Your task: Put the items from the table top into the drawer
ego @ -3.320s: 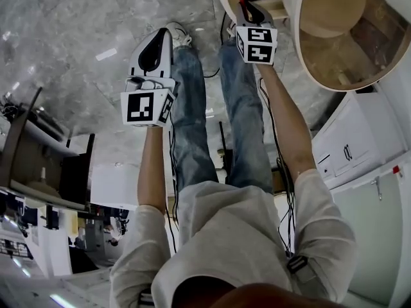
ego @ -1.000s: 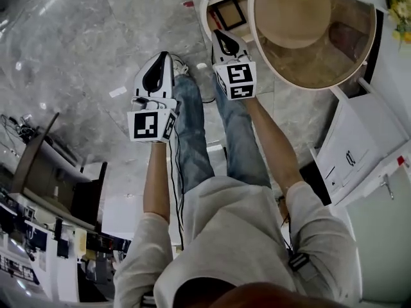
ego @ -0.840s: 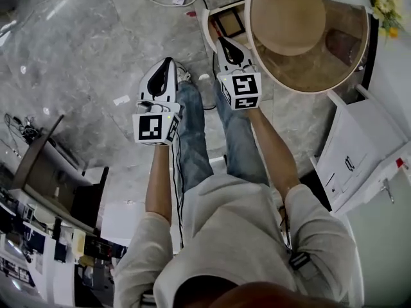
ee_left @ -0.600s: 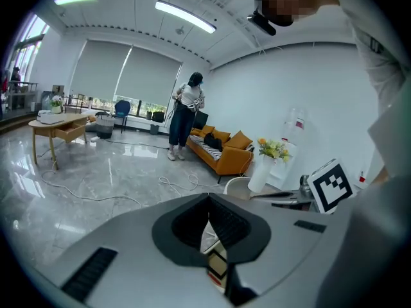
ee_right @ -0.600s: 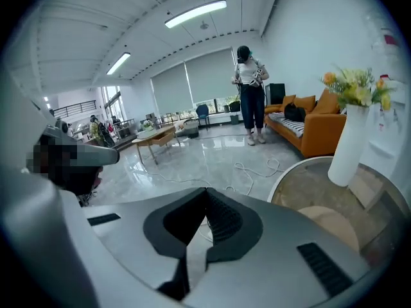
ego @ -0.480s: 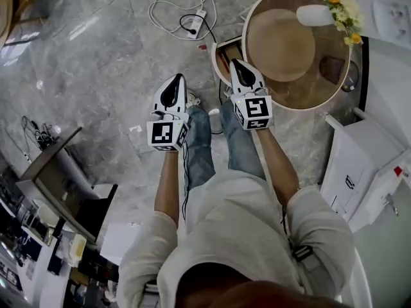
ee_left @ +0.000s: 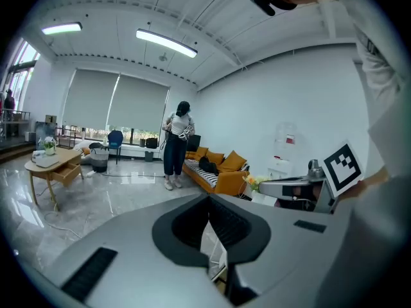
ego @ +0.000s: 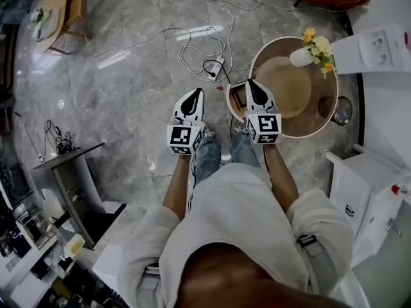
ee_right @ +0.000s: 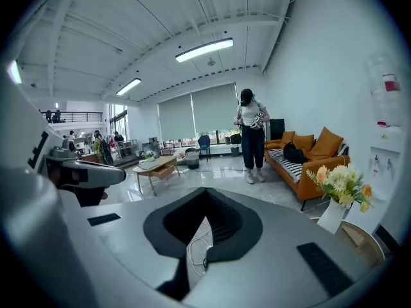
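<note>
Right gripper [ego: 252, 85] has its jaws pinched to a thin slit with nothing between them, and left gripper [ego: 194, 95] is the same, closed and empty. Both are held level in front of the person and point out into the room rather than down. The right one hangs over the worktop's [ego: 311, 117] left edge, and the left one hangs over the floor [ego: 128, 95] just beside it.

On the round worktop a white vase [ego: 298, 57] of flowers [ego: 318, 43] stands upright near the far edge. Beside it, in the middle, is a tan disc [ego: 282, 85] that I cannot identify. At the left edge, under the right gripper's tip, sits what looks like the drawer [ego: 236, 98], pulled out. A dark-framed rectangle shows in it, too small to name.

With a vase on top and something in the drawer, I judge this a pause between carries or a stand-back. Which things count as items is not settled. If the vase is to go, doing it well means tipping the right gripper down and spreading the jaws wide before they reach it. They should close low on the body, below the flowers, and the vase should stay upright on the way to the left edge. The drawer looks shallow, so the stems could snag on its rim.
</note>
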A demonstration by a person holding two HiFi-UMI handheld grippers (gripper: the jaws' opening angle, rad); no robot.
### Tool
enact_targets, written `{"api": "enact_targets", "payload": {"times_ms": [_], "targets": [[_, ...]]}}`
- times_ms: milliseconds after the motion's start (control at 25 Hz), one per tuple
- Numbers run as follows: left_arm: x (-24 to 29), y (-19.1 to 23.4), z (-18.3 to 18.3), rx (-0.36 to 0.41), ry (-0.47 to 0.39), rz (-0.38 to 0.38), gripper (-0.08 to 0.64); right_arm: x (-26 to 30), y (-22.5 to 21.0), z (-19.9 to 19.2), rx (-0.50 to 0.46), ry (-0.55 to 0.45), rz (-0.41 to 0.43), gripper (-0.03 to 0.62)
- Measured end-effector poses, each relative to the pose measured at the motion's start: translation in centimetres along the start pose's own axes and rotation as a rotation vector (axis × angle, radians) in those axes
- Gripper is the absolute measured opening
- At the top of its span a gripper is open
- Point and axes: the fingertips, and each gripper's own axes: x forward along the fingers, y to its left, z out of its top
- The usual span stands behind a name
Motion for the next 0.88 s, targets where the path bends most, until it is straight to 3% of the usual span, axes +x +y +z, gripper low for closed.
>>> {"api": "enact_targets", "payload": {"times_ms": [520,880], "targets": [[-5.2,1.9,10.7,0.067,-0.088,0.082,0.015,-5.3,0.5,11.0,-0.084,-0.082,-0.006,0.023],[-7.7,2.6,14.5,0.078,-0.154,0.105,0.015,-7.5,0.5,14.3,-0.09,-0.131,-0.033,0.023]]}}
